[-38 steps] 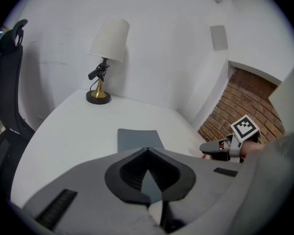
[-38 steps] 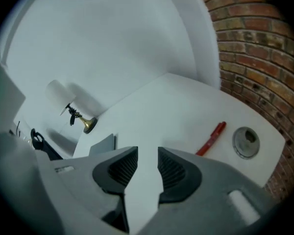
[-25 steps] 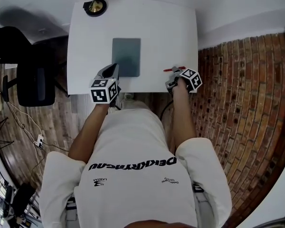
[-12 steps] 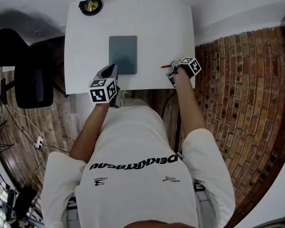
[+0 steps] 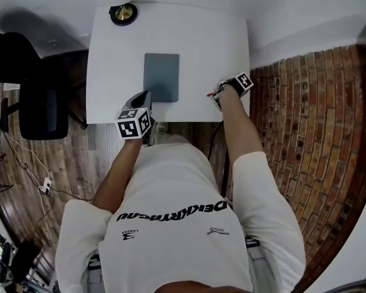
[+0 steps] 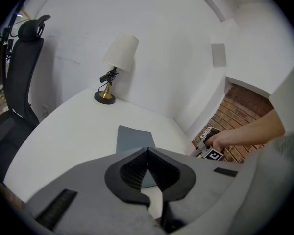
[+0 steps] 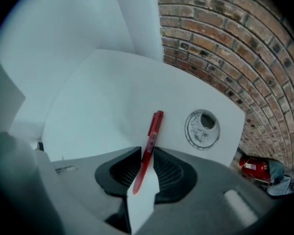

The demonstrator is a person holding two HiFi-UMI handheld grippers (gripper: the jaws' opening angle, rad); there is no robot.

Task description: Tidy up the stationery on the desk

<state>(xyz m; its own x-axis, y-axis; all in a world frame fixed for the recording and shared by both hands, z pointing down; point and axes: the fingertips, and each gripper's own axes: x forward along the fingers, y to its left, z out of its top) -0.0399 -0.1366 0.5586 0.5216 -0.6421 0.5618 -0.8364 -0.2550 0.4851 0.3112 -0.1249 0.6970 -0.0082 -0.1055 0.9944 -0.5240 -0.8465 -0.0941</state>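
Pen, red: found lying on the white counter near its right front corner, just beside a round cable port, with its writing end pointing back between my right tongs. Those tongs pointed straight down over it; their jaws had just been closing, and the tips stood against the barrel on either side. My left tongs were fully closed, tips meeting, with nothing between them, and were held at the front edge of the counter. A grey notebook lay flat at mid-counter just ahead of them. A small lamp stood at the far left corner.
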